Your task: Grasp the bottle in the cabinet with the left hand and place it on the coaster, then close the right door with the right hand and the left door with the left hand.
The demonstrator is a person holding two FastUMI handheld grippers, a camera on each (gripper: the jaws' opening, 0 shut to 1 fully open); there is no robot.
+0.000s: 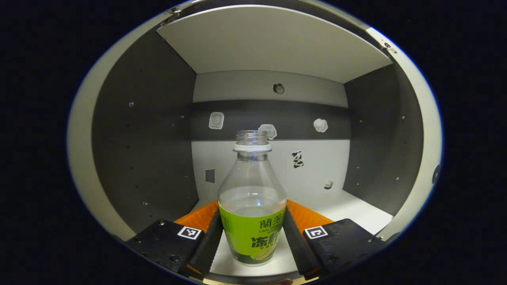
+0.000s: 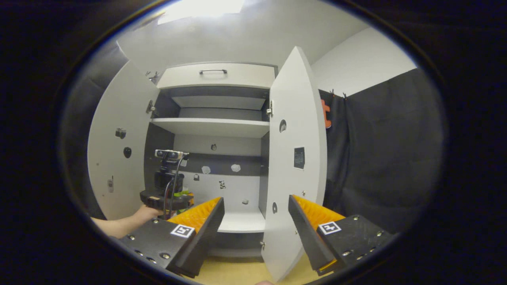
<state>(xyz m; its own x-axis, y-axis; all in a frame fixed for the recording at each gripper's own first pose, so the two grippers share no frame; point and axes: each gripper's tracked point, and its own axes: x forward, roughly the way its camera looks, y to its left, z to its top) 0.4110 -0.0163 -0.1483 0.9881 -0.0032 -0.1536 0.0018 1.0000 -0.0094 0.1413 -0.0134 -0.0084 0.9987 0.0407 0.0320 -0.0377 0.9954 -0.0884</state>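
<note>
1. Nearest in the left gripper view, the left gripper (image 1: pixel 252 233) sits astride the bottle (image 1: pixel 252 206) — one finger on either side of the green label, close against it, though I cannot tell whether both truly press on it yet.
2. The bottle stands upright on the bottom shelf (image 1: pixel 356 213) of the cabinet, uncapped, clear liquid up to just above the label. Beyond the bottle are the cabinet's back wall and dark side panels.
3. In the right gripper view, the right gripper (image 2: pixel 255 225) is released, fingers spread wide with nothing between them, waiting outside the cabinet, in front of the open right door (image 2: pixel 295 158).
4. Farther off in that view, a hand (image 2: pixel 144 215) holds the left gripper (image 2: pixel 168 200) inside the cabinet beside the open left door (image 2: pixel 119 154), with a sliver of green bottle next to it.
5. The step in hand, as I judge it, is the first — grasping the bottle. Next the fingers must clamp firmly on the label band, then lift and draw the bottle straight out, kept upright since it has no cap. The coaster's place I cannot tell from here; both doors are still to be shut.
</note>
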